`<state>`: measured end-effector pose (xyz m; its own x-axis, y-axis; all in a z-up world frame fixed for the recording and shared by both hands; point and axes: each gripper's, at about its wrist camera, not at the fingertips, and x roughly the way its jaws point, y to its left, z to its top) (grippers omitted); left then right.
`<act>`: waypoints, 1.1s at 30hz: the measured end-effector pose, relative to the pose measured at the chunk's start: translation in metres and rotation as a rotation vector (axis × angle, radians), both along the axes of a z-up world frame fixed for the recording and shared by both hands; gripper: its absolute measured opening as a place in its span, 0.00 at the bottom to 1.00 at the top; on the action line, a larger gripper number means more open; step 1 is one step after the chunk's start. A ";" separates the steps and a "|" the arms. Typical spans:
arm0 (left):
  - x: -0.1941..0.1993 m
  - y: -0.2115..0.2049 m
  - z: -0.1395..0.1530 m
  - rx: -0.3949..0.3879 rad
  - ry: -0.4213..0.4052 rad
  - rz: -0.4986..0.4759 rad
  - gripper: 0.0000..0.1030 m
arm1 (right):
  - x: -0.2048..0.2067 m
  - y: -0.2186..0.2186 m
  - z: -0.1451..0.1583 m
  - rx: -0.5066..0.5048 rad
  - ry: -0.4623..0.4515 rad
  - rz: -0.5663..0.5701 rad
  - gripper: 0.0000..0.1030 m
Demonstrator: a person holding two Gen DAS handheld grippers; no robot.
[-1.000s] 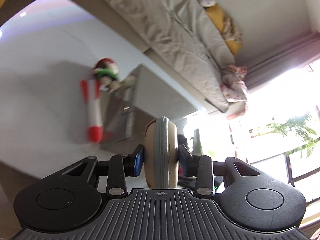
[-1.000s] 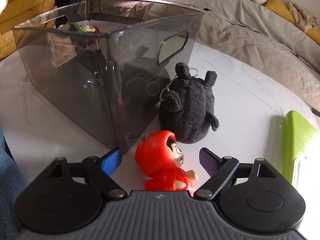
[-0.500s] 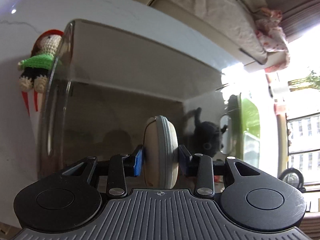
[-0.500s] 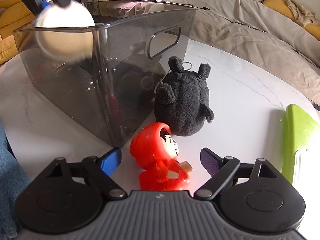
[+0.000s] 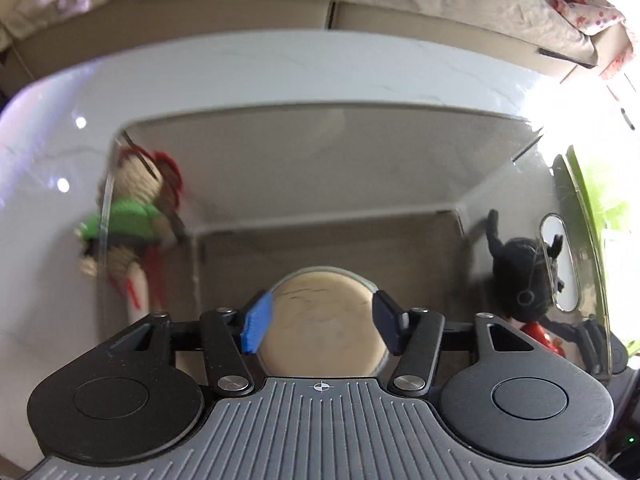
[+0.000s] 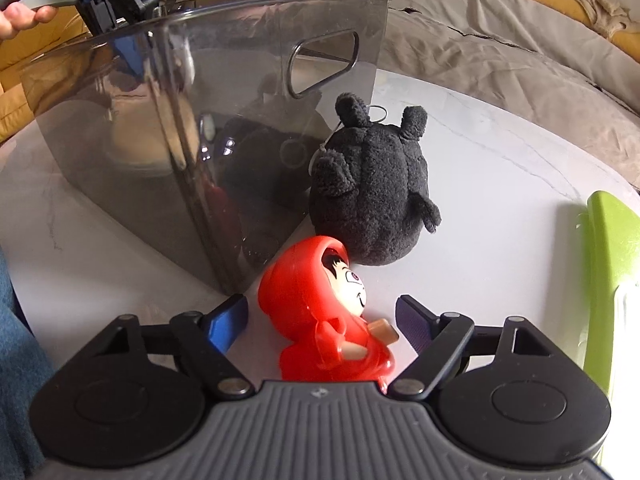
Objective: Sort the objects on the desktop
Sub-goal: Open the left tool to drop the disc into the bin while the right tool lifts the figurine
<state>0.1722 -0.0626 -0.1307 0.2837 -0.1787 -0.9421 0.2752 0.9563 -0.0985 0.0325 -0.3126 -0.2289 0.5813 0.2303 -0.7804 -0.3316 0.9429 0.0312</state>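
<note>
The right gripper [image 6: 320, 316] sits low over the white table [image 6: 500, 184], jaws spread around a red hooded figurine [image 6: 320, 320] lying between them. Just beyond lies a black plush toy [image 6: 372, 192], against the smoky bin [image 6: 192, 120]. A green object [image 6: 612, 264] sits far right.

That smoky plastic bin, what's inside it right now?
Inside the bin lies one round beige case, framed by the left gripper, open over it. The bare bin floor shows around the case; whatever lies beneath it is hidden.
</note>
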 end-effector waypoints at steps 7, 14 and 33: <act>-0.015 0.012 0.028 -0.058 -0.040 0.010 0.81 | 0.001 -0.005 0.012 0.035 0.027 -0.049 0.64; -0.034 0.044 0.051 -0.103 -0.008 0.044 0.82 | -0.001 -0.010 0.031 0.010 0.094 -0.105 0.63; -0.020 0.161 0.076 -0.311 0.061 0.165 0.91 | 0.072 0.043 0.247 -0.164 0.068 -0.137 0.63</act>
<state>0.1519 0.0986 -0.0546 0.2780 -0.4161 -0.8658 0.1044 0.9090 -0.4034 0.1044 -0.2696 0.0184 0.5435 0.0193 -0.8392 -0.2021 0.9733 -0.1085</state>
